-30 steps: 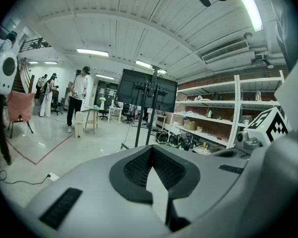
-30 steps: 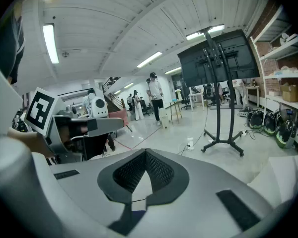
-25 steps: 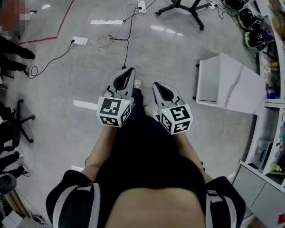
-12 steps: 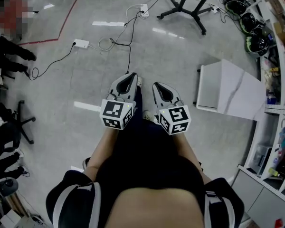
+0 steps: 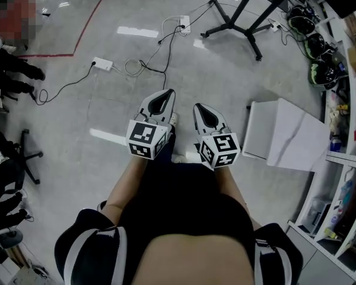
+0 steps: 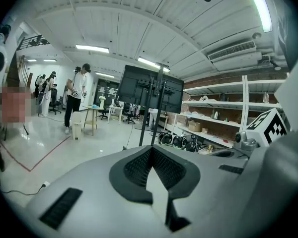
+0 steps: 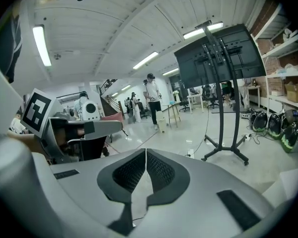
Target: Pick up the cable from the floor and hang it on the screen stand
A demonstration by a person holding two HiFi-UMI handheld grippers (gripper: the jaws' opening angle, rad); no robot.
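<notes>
My head cam looks steeply down at floor point(image 5: 95, 111); L + R gripper views face fwd, low, sharing the screen stand point(image 7: 221, 128).

2 grippers are in view, the left gripper point(image 5: 166, 91) and the right gripper point(image 5: 197, 105), and each carries 1 marker cube, so 2 cubes: point(image 5: 146, 139) and point(image 5: 219, 150). On the floor lie 2 white power strips, point(image 5: 102, 63) and point(image 5: 184, 24). The cables point(image 5: 156, 51) overlap too much to count. There is 1 black screen stand point(image 5: 237, 19), 1 white cabinet point(image 5: 291, 136) and 1 office chair point(image 5: 26, 153). 3 dark helmets sit in a row by the shelves: point(image 5: 299, 22), point(image 5: 313, 43), point(image 5: 323, 73). The left gripper view shows 3 people far off: point(image 6: 78, 97), point(image 6: 52, 86), point(image 6: 42, 86).
</notes>
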